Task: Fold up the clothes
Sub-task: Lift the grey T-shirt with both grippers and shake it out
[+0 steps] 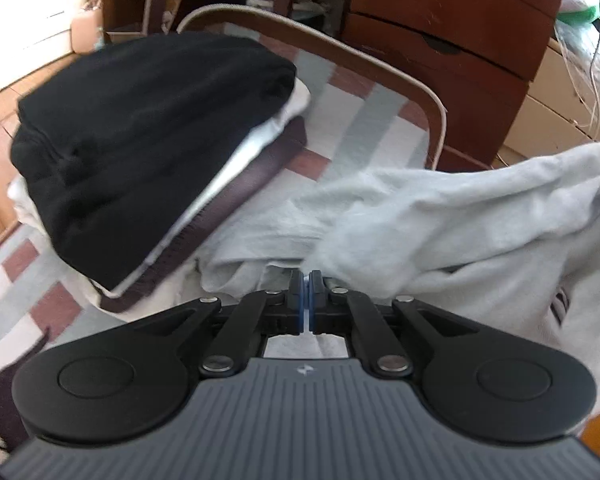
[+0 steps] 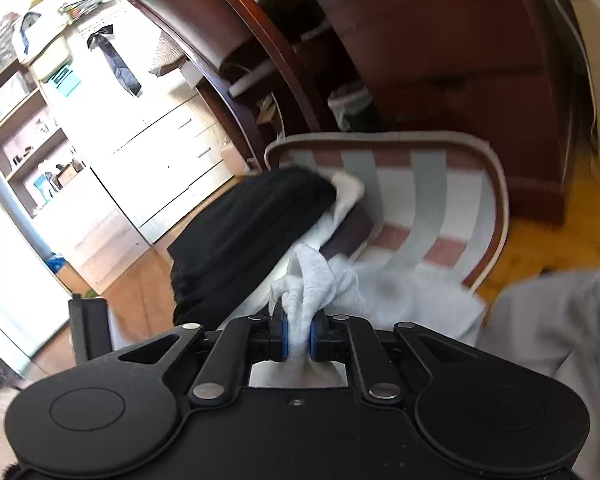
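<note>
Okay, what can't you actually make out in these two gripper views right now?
- Left gripper, left wrist view: jaws closed; any fabric between them is too thin to see.
- Light grey garment: its type and full shape, bunched and cut by the right edge.
- Folded stack: lower layers hidden under the black garment.
- Right gripper clamps bunched cloth; which part is unclear.

Striped mat (image 1: 364, 120), wooden dresser (image 1: 440, 20), white cabinet (image 2: 148, 128).

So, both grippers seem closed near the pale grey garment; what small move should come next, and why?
Probably draw the two grippers apart to stretch the pale grey garment flat. The right gripper has a bunch of it pinched in its jaws, the left gripper is shut at its edge, and the cloth lies rumpled beside the folded stack on the striped mat.
</note>
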